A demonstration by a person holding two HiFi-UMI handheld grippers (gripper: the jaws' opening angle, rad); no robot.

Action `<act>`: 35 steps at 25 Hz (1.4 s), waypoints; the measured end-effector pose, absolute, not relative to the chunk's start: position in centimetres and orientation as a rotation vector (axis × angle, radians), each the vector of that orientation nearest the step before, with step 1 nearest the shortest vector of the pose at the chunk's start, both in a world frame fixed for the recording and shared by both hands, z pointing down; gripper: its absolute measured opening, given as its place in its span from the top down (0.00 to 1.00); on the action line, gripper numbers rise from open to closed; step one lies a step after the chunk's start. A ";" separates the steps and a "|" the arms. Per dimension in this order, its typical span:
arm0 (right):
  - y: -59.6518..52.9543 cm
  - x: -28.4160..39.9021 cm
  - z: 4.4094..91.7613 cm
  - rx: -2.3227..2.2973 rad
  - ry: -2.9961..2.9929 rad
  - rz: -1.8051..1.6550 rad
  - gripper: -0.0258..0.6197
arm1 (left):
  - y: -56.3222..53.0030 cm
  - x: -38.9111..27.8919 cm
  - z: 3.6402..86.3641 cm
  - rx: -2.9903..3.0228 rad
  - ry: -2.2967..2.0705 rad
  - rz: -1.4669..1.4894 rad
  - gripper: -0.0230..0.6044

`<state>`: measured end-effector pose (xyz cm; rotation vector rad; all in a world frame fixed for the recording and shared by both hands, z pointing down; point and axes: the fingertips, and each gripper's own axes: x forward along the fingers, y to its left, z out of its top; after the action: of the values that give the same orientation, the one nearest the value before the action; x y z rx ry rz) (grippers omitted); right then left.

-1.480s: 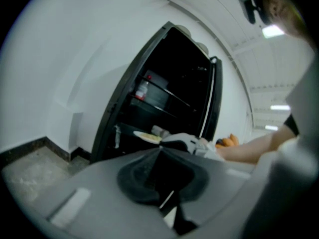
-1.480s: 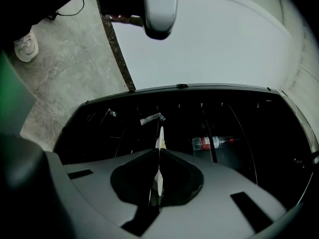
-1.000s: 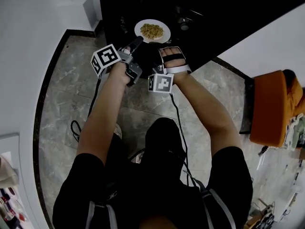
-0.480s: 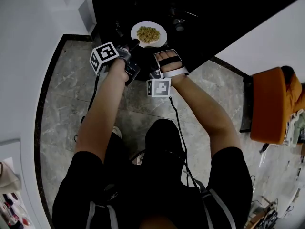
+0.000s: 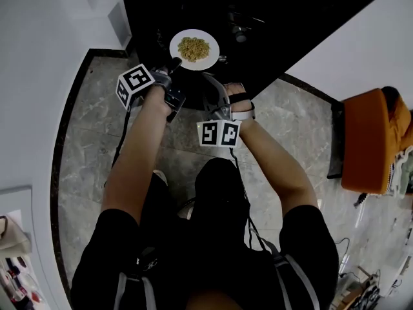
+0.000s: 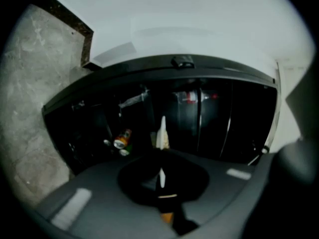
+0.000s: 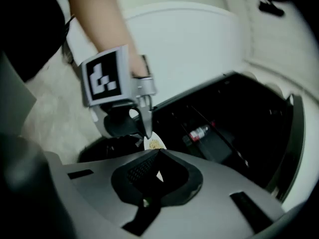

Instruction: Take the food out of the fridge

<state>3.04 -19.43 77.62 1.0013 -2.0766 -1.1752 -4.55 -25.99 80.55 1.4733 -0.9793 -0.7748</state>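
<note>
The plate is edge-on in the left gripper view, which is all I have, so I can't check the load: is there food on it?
Observer: Yes. The head view shows a heap of yellowish food in the middle of the plate.
Operator: Is the right hand-held gripper on the plate too?
Observer: Yes. In the right gripper view the right hand-held gripper is shut on the rim.
Operator: Where do the two grips sit?
Observer: In the head view the left hand-held gripper bites the lower-left rim; the right one comes in from the lower right.
</note>
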 end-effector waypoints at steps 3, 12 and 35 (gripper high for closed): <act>-18.5 5.3 76.1 1.198 -2.366 -0.665 0.96 | -23.8 -5.4 80.1 1.461 -0.985 -0.786 0.95; -16.2 6.9 71.1 1.495 -2.626 0.130 0.96 | -17.8 -6.9 75.9 1.406 -0.932 -0.818 0.95; -9.2 14.8 31.2 1.649 -2.375 -0.010 0.96 | -7.2 -3.7 34.5 1.386 -0.852 -0.679 0.95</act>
<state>14.79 -9.21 31.22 1.6485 -2.3755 -0.0104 -3.65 -7.16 34.54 1.3863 -0.8515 -0.6786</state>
